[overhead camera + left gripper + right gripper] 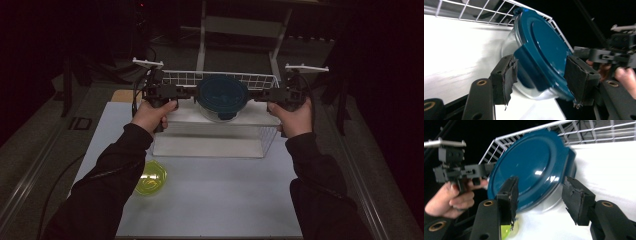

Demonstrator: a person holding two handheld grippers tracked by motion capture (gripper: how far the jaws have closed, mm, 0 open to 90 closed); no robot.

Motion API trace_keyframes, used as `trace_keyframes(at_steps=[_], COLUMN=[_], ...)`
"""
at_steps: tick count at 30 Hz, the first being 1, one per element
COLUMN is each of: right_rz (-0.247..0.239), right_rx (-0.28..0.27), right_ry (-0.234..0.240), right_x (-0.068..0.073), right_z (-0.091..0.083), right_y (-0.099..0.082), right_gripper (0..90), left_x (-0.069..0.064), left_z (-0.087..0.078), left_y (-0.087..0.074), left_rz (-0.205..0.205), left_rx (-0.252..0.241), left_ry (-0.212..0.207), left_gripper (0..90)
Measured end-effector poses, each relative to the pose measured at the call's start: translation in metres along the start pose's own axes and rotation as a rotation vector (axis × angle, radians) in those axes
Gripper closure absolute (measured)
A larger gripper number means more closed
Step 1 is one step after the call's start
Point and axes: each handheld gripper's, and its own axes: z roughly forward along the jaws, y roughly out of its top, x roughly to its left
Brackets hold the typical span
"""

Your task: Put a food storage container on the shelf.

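Two grippers flanking a blue-lidded container at frame centre, left gripper and right gripper both spread apart, container on white wire rack.

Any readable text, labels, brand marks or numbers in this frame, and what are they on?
None can be read. The blue lid of the clear container shows a plain surface with glare. The wire basket, the yellow-green bowl and the white table carry no visible lettering. The dark background is too dim to tell.

No readable text or labels anywhere (too dim).
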Motion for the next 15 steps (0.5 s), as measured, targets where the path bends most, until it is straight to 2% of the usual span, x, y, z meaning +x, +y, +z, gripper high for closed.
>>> trace_keyframes(at_steps=[6, 11, 14, 15], right_rz=[-0.061, -0.124, -0.154, -0.168], right_rx=[0.006, 0.022, 0.032, 0.036], right_ry=[0.013, 0.027, 0.034, 0.033], right_x=[0.01, 0.023, 0.03, 0.032], right_z=[-0.005, -0.005, -0.002, 0.0], right_y=[-0.017, -0.035, -0.046, -0.049], right_gripper=[45.6, 46.0, 47.3, 48.5], left_x=[-0.011, -0.017, -0.023, -0.025], left_z=[-0.012, -0.023, -0.031, -0.034], left_y=[-0.01, -0.026, -0.037, -0.041], left_rz=[0.072, 0.141, 0.184, 0.203], left_rx=[-0.017, -0.044, -0.06, -0.072], left_ry=[0.023, 0.058, 0.054, 0.038], left_gripper=[40.7, 39.1, 37.3, 36.5])
